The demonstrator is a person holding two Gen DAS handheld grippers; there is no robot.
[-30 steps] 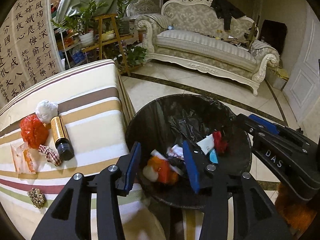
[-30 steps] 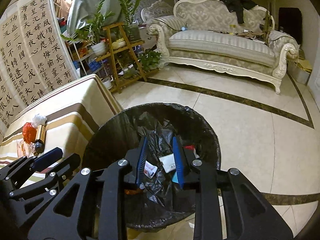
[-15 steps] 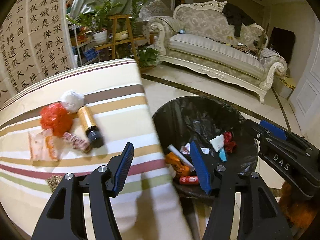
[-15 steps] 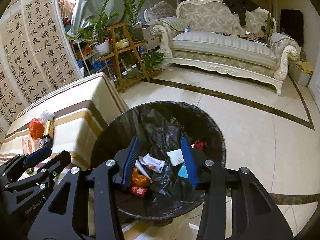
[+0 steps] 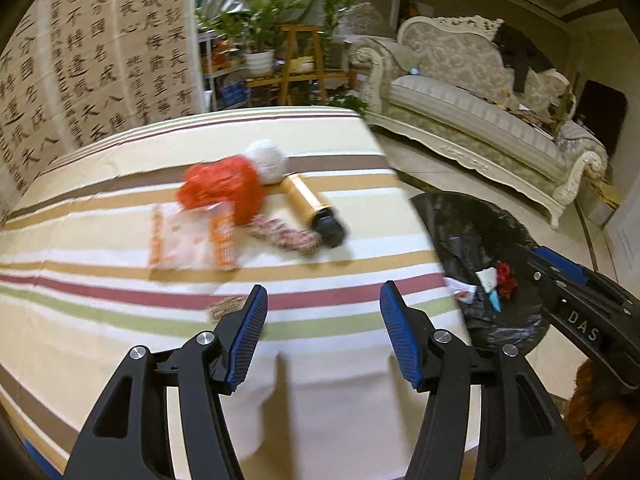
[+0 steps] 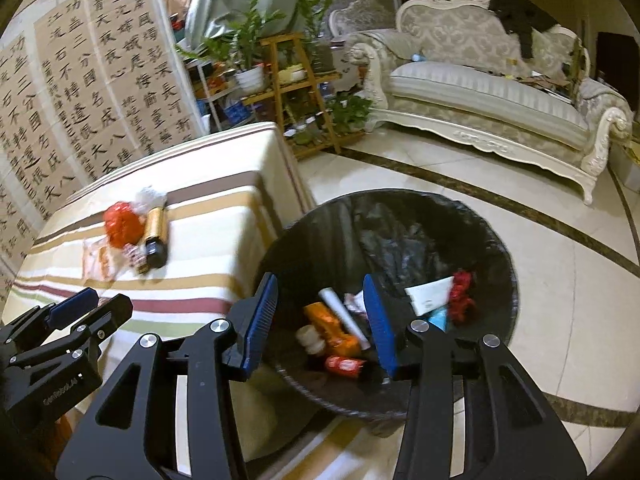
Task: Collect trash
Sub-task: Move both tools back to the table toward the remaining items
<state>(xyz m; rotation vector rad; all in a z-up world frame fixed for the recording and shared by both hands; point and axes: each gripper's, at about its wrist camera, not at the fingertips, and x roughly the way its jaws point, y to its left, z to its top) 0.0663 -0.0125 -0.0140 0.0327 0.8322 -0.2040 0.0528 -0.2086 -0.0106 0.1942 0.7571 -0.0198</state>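
Left gripper (image 5: 322,312) released, empty, above tabletop (image 5: 120,320). Nearest scrap (image 5: 225,305) just beside left finger; centre over it, descend, pinch. Right gripper (image 6: 320,312) released above bin (image 6: 500,248).

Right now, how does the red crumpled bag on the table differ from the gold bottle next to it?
The red crumpled bag is a shapeless, bright red wad; the gold bottle is a rigid cylinder with a black cap, lying on its side. Both rest on the striped tablecloth, not yet binned.
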